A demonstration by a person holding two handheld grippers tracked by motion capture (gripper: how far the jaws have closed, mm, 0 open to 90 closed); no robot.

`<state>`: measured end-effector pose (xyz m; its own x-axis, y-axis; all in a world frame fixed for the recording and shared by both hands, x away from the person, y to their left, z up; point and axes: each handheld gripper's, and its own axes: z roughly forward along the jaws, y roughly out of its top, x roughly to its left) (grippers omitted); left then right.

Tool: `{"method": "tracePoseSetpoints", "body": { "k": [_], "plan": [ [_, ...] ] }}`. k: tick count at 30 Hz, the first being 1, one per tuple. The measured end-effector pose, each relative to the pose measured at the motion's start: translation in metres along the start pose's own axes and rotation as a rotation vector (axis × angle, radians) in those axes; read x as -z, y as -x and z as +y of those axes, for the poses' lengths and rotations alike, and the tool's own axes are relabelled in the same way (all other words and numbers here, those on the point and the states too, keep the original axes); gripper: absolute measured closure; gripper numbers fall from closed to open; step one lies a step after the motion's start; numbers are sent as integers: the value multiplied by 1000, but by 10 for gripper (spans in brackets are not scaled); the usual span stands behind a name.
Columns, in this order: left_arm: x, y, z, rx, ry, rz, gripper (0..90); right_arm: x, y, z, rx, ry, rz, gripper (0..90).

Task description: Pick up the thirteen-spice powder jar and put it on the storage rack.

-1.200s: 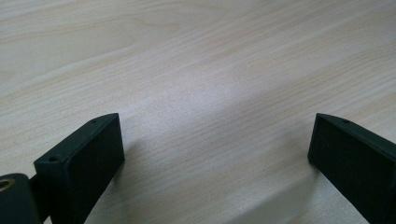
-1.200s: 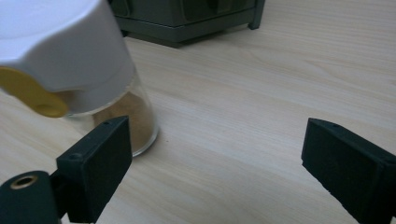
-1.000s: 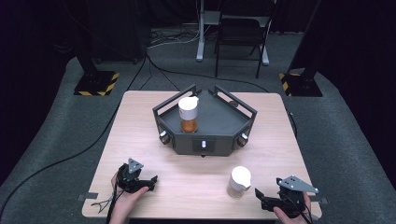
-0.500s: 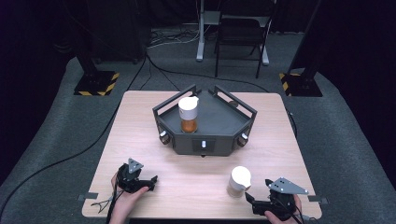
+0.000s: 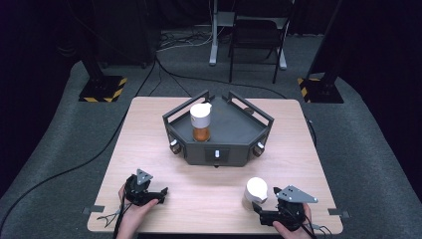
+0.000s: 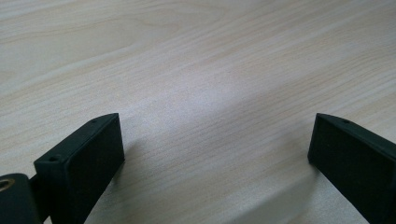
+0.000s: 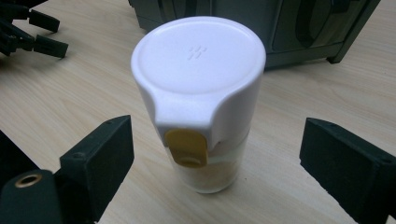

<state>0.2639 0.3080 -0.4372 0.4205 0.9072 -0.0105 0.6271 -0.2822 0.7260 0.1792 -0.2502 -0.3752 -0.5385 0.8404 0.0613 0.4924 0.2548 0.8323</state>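
Note:
A small jar with a white lid (image 5: 256, 191) stands upright on the wooden table near its front right. In the right gripper view the jar (image 7: 201, 84) shows a yellow tab and pale contents. My right gripper (image 5: 263, 211) lies just behind it, open; its jaws (image 7: 217, 126) stand either side of the jar's base without touching. At the front left my left gripper (image 5: 160, 195) rests open, and nothing but bare wood sits between its jaws (image 6: 217, 126). A second white-capped jar (image 5: 200, 122) with orange contents stands in the grey tray (image 5: 234, 154).
The dark grey angular tray sits at the table's middle back, with raised rails and knobs on its front. Black stands with hazard-striped bases (image 5: 102, 88), a chair (image 5: 256, 35) and cables lie on the carpet beyond. The left gripper (image 7: 28, 28) appears far off in the right gripper view.
My right gripper has slid left along the front edge, closing in on the white-lidded jar. The left gripper and both jars have stayed put.

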Motion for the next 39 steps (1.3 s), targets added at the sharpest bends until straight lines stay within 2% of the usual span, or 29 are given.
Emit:
{"method": "tracePoseSetpoints", "body": {
  "k": [11, 24, 28, 32, 39],
  "plan": [
    [0, 0, 0, 0, 0, 0, 33, -14, -1, -2, -14, 23, 7, 98],
    [0, 0, 0, 0, 0, 0, 33, -30, -13, -6, -28, 45, -40, 123],
    [0, 0, 0, 0, 0, 0, 33, -36, -20, -7, -14, 53, -62, 150],
    [0, 0, 0, -1, -1, -1, 32, -40, -22, -7, -19, 61, -63, 181],
    [0, 0, 0, -2, -1, -1, 31, -44, -26, -11, -14, 87, -76, 287]
  ]
}}
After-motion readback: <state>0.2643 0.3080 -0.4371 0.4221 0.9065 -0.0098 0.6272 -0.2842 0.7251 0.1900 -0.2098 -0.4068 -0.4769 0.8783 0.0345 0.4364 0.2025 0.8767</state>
